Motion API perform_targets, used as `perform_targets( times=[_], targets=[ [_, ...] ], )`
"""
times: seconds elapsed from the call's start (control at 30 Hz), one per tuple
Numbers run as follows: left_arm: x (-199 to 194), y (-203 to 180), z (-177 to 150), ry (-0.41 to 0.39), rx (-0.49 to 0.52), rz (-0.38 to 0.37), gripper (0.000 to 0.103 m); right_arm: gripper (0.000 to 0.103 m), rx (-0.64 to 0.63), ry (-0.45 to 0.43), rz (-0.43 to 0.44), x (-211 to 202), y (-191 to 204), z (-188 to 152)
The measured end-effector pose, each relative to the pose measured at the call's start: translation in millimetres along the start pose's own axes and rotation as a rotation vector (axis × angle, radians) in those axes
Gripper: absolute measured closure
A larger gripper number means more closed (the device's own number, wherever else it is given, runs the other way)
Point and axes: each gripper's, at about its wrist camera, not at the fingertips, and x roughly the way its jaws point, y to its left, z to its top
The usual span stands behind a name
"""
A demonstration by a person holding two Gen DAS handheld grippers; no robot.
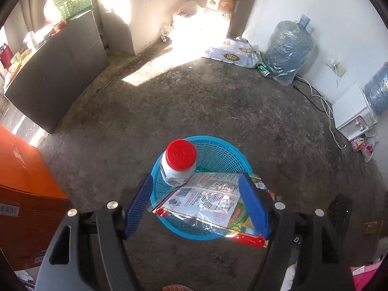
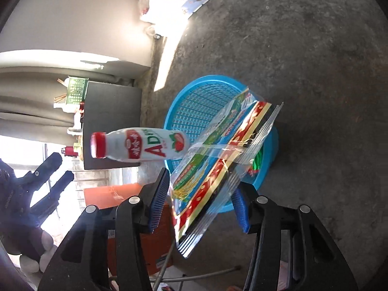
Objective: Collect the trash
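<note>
A blue mesh basket (image 1: 218,150) (image 2: 201,101) stands on the concrete floor. A white bottle with a red cap (image 1: 180,161) (image 2: 140,146) hangs free at the basket's left rim, with nothing touching it. My left gripper (image 1: 195,181) is open just behind it, its blue pads well apart; in the right wrist view it shows as a dark shape (image 2: 48,169) far from the bottle. A clear, red and green snack wrapper (image 1: 206,198) (image 2: 218,157) slants across the basket's near rim. Its lower end lies between the parted pads of my open right gripper (image 2: 202,184), which do not press on it.
An orange cardboard box (image 1: 24,181) stands close on the left, with a dark cabinet (image 1: 60,72) behind it. By the far wall are a tissue pack (image 1: 232,53), a green can (image 1: 264,69), a wrapped water jug (image 1: 288,51), a white dispenser (image 1: 351,114) and loose cables (image 1: 325,101).
</note>
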Motion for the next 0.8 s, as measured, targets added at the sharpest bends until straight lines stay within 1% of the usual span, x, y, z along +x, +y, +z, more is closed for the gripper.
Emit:
perform_targets(
  times=[0.07,0.17,0.33,0.4,0.47,0.5,0.53,0.6,0.63,0.7,0.8],
  targets=[
    [-2.5,2.4,-3.9,-0.003,-0.003,-0.024,0.032,0.055,-0.006,-0.014,-0.007,-5.0,-4.8,0.6],
    [-11.5,2.7,-7.6,-0.020,0.007,-0.028,0.032,0.055,-0.029,-0.041,-0.049,-13.5,-6.7,4.1],
    [-38.2,8.1,-10.7,-0.034,0.009,-0.037,0.032,0.055,-0.041,-0.058,-0.064,-21.3,-10.1,8.3],
    [-57.7,11.4,-13.1,-0.048,0.020,-0.034,0.032,0.055,-0.064,-0.043,-0.081,-19.7,-7.8,7.7],
    [-81.5,16.1,-17.4,-0.065,0.030,-0.038,0.032,0.055,-0.065,0.003,-0.082,-10.2,-8.9,7.8],
    [-95.3,18.6,-20.9,-0.076,0.040,-0.045,0.032,0.060,-0.060,0.030,-0.082,-4.3,-10.2,7.4],
    [-109.4,21.7,-24.8,-0.088,0.048,-0.045,0.032,0.071,-0.055,0.054,-0.083,0.3,-10.8,7.1],
    [-140.6,28.9,-35.2,-0.116,0.068,-0.028,0.032,0.085,-0.045,0.093,-0.087,7.3,-11.7,6.1],
    [-156.1,33.4,-41.1,-0.129,0.076,-0.024,0.032,0.086,-0.046,0.093,-0.095,6.8,-10.0,5.5],
    [-189.0,45.4,-55.4,-0.159,0.085,-0.013,0.032,0.097,-0.081,0.078,-0.125,3.3,-1.5,5.1],
    [-234.0,68.3,-82.9,-0.197,0.082,0.004,0.032,0.101,-0.149,0.024,-0.192,-8.3,15.1,4.3]
  ],
)
